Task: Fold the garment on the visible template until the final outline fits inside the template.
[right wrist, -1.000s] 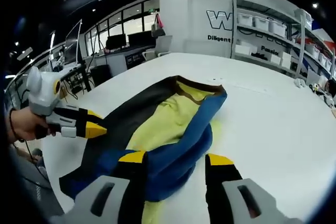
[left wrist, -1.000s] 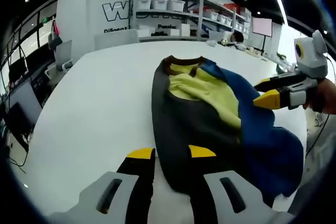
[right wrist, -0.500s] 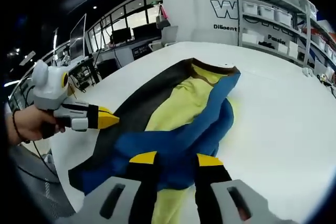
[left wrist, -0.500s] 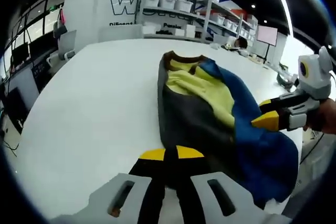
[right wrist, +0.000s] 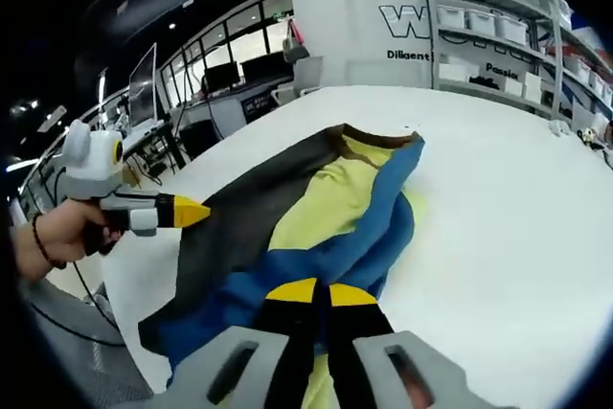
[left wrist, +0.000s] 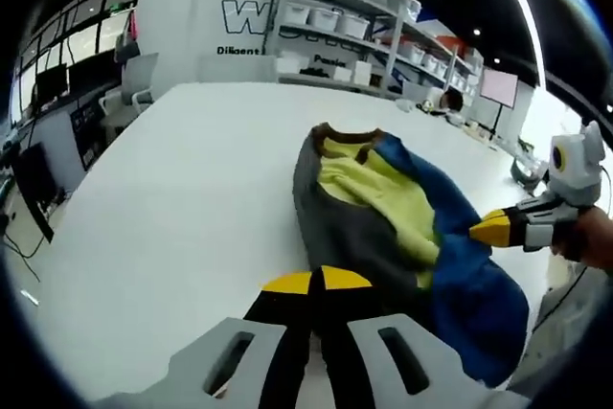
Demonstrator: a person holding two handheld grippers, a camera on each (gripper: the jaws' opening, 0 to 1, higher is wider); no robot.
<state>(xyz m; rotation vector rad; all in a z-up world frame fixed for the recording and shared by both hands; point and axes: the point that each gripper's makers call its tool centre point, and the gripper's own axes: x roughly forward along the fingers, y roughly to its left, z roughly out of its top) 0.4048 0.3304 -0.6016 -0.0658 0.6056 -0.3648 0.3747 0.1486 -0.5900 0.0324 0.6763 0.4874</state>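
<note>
A garment of dark grey, yellow and blue panels (left wrist: 383,213) lies lengthwise on the white table (left wrist: 163,208), its brown collar at the far end. My left gripper (left wrist: 317,282) is shut on the near dark grey hem. In the right gripper view the same garment (right wrist: 316,208) runs from collar to near hem, and my right gripper (right wrist: 319,292) is shut on the blue fabric at the near edge. The right gripper (left wrist: 498,229) enters the left gripper view from the right. In the right gripper view the left gripper (right wrist: 182,211) comes in from the left, held by a hand.
White table top (right wrist: 498,208) spreads wide on both sides of the garment. Shelving with white bins (left wrist: 335,31) stands behind the far table edge. Desks with monitors and chairs (right wrist: 211,79) line the left side of the room.
Both grippers have gone from open to shut on the near hem of the garment, the left on grey cloth, the right on blue. The near end of the garment has bunched slightly.
</note>
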